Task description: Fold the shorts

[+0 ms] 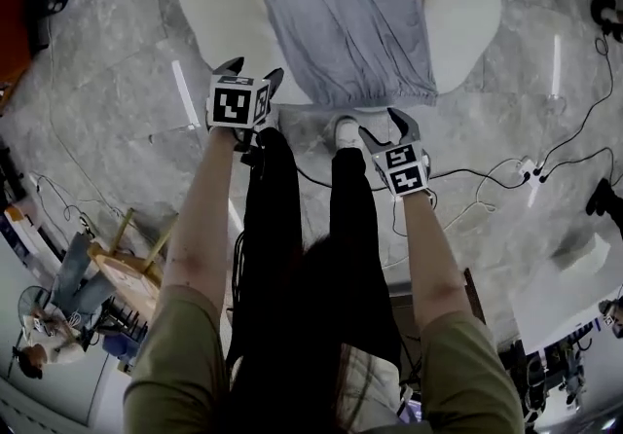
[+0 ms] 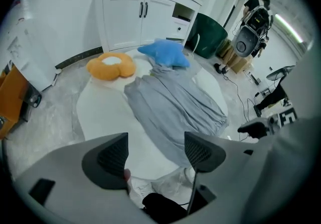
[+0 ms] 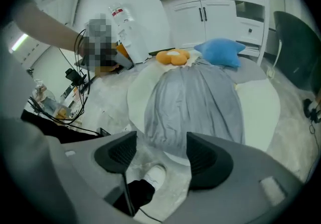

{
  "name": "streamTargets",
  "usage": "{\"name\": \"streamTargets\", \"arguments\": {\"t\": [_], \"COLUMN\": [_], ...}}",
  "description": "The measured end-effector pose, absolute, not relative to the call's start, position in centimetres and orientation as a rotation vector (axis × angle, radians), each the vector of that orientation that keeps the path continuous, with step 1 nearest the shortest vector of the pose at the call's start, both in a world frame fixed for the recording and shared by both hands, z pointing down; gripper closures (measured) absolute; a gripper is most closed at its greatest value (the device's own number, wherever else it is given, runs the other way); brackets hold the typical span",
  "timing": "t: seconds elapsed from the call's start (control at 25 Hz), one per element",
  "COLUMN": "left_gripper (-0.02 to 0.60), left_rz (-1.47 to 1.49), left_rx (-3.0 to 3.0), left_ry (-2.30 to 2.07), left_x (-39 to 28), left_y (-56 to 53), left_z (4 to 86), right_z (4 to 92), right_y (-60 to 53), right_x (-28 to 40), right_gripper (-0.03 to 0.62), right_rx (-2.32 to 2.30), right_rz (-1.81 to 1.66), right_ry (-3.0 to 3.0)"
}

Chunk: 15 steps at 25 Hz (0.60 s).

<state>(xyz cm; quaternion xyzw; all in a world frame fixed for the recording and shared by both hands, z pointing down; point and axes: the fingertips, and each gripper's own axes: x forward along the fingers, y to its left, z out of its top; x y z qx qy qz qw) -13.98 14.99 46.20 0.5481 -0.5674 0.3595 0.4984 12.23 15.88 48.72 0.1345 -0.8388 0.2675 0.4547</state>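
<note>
Grey shorts (image 1: 346, 23) lie spread flat on a white mat (image 1: 214, 4) on the stone floor, gathered waistband toward me. My left gripper (image 1: 255, 70) hangs open above the mat's near edge, just left of the waistband corner, with nothing between its jaws. My right gripper (image 1: 382, 126) is open too, over the floor just short of the waistband's right part. In the left gripper view the shorts (image 2: 175, 107) lie beyond the empty left gripper (image 2: 155, 155). The right gripper view shows the shorts (image 3: 195, 102) ahead of the empty right gripper (image 3: 160, 155).
An orange cushion (image 2: 111, 66) and a blue cushion (image 2: 165, 53) sit at the mat's far end by a white cabinet (image 2: 140, 14). Cables (image 1: 487, 179) trail over the floor at right. My white shoes (image 1: 348, 130) stand at the mat's near edge. A wooden stool (image 1: 122, 262) is behind left.
</note>
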Motion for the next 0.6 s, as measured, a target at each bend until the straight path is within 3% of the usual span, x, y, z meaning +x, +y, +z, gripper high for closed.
{"name": "streamTargets", "arguments": {"t": [0.6], "left_gripper": [0.236], "left_rz": [0.819], "left_rx": [1.507], "left_ry": [-1.299], "left_x": [-26.0], "left_y": [2.2], "left_z": [53.0], "right_z": [57.8], "right_y": [23.7], "right_x": [1.9], "right_gripper": [0.281], "right_rx": [0.560], "right_rz": [0.785], "right_ry": [-1.855]}}
